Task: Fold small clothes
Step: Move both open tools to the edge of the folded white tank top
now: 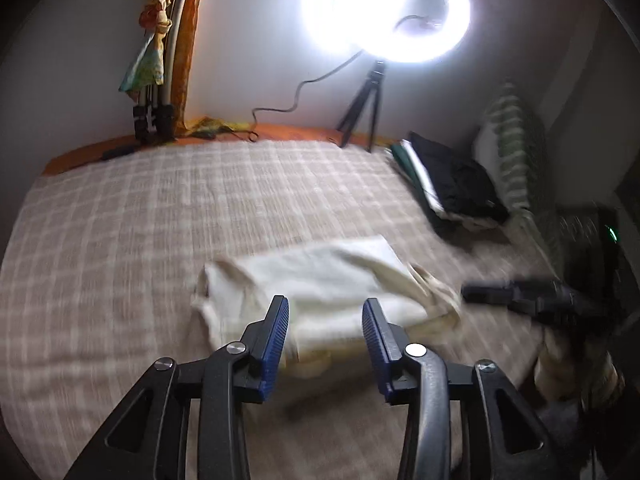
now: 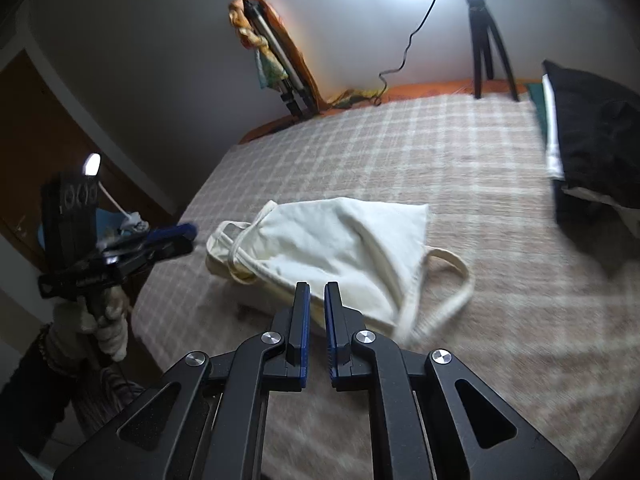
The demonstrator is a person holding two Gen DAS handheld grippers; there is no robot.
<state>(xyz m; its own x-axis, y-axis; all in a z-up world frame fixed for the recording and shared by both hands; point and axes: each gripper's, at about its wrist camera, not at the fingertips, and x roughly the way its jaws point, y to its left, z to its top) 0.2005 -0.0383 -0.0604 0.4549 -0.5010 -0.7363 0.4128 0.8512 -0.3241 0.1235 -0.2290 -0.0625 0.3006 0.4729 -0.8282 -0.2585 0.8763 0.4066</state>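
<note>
A cream cloth tote bag (image 2: 340, 244) lies loosely folded on the checked bedspread (image 2: 460, 152), one strap (image 2: 456, 280) looping out to its right. It also shows in the left wrist view (image 1: 320, 284), blurred. My left gripper (image 1: 325, 312) is open and empty, hovering just short of the bag's near edge. My right gripper (image 2: 317, 292) has its jaws a narrow gap apart, holding nothing, over the bag's near edge. The left gripper also shows at the left of the right wrist view (image 2: 176, 238); the right gripper shows at the right of the left wrist view (image 1: 472, 292).
A stack of folded dark and white clothes (image 2: 592, 136) sits at the bed's right. A ring light on a tripod (image 1: 384, 12) and a second tripod draped in orange cloth (image 1: 160, 60) stand by the far wall. A striped pillow (image 1: 512, 140) leans at the right.
</note>
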